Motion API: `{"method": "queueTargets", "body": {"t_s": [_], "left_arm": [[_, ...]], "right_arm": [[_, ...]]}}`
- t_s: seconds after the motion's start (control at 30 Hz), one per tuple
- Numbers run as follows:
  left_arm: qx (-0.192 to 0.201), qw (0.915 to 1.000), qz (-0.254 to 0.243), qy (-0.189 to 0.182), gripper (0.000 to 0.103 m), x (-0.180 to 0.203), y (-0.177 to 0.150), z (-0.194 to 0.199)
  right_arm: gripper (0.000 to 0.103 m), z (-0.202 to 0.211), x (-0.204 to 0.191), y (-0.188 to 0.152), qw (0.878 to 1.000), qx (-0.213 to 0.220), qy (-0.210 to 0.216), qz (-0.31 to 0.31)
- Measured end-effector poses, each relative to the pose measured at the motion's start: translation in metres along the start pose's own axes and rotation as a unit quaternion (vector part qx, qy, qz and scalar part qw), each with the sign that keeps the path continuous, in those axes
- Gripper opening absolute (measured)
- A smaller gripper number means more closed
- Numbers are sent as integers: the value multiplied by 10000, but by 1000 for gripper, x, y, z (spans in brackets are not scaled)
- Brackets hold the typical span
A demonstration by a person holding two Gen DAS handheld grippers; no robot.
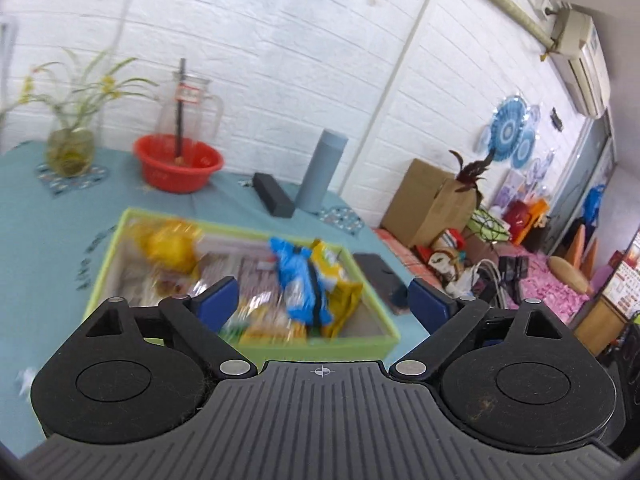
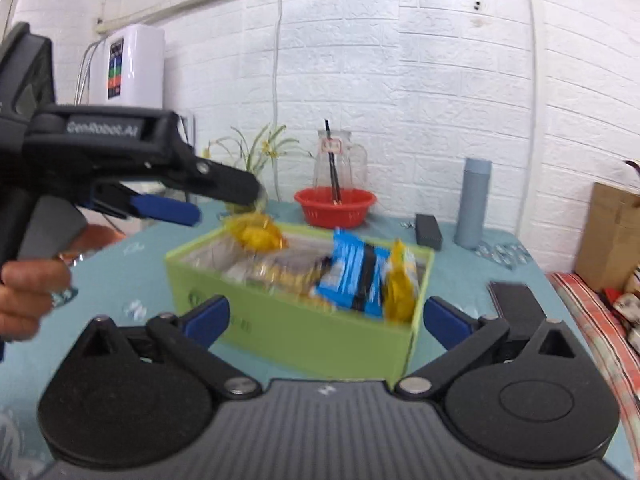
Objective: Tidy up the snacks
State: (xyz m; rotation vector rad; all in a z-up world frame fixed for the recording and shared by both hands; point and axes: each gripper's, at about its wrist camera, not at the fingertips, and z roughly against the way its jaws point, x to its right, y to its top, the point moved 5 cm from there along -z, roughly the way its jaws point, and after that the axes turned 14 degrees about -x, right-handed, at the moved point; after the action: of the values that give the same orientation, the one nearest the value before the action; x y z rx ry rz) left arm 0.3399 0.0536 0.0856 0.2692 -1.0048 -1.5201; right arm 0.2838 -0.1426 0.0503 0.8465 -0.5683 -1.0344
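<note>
Lime-green box [image 2: 296, 332], teal tablecloth [image 1: 40, 216].
We see blue-and-black packet [image 2: 352, 276], yellow packets [image 2: 400, 288], red basin [image 1: 178, 164].

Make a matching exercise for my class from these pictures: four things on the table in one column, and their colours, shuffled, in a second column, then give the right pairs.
Things:
1. snack box
2. basin
3. tall bottle
4. packet standing in the middle of the box

Colours:
A. red
B. bright blue with a black band
C. light green
D. grey-blue

Pairs: 1-C, 2-A, 3-D, 4-B
</note>
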Motion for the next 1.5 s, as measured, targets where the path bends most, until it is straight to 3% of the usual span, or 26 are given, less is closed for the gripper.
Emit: {"method": "queueTargets", "body": {"t_s": [0.13, 0.23, 0.37, 0.5, 0.6, 0.8, 1.17, 1.3, 1.5], "left_arm": [[-125, 9983, 352, 455, 83, 6, -77, 33], [-59, 9953, 672, 701, 87, 9, -134, 56], [-243, 9906, 353, 1302, 87, 21, -188, 71], [3, 9912, 210, 1308, 90, 39, -221, 93], [-17, 9940, 118, 1088, 90, 55, -240, 102], [-84, 9943, -49, 1063, 90, 75, -266, 111], [-213, 9944, -159, 1023, 89, 97, -312, 136], [-246, 9932, -232, 1111, 88, 101, -311, 132], [-169, 9927, -309, 1157, 88, 101, -313, 137]], "right_arm": [[103, 30, -27, -55, 9986, -360, -391, -40], [103, 54, -41, -91, 9969, -331, -665, -278], [103, 76, -49, -120, 9939, -421, -806, -631], [103, 111, -55, -148, 9892, -231, -968, -1074], [103, 134, -63, -166, 9875, -161, -1039, -1176], [103, 168, -79, -195, 9795, -103, -1457, -1389], [103, 192, -103, -241, 9829, -193, -1083, -1474], [103, 190, -109, -248, 9856, -293, -811, -1453], [103, 192, -107, -250, 9856, -238, -864, -1431]]}}
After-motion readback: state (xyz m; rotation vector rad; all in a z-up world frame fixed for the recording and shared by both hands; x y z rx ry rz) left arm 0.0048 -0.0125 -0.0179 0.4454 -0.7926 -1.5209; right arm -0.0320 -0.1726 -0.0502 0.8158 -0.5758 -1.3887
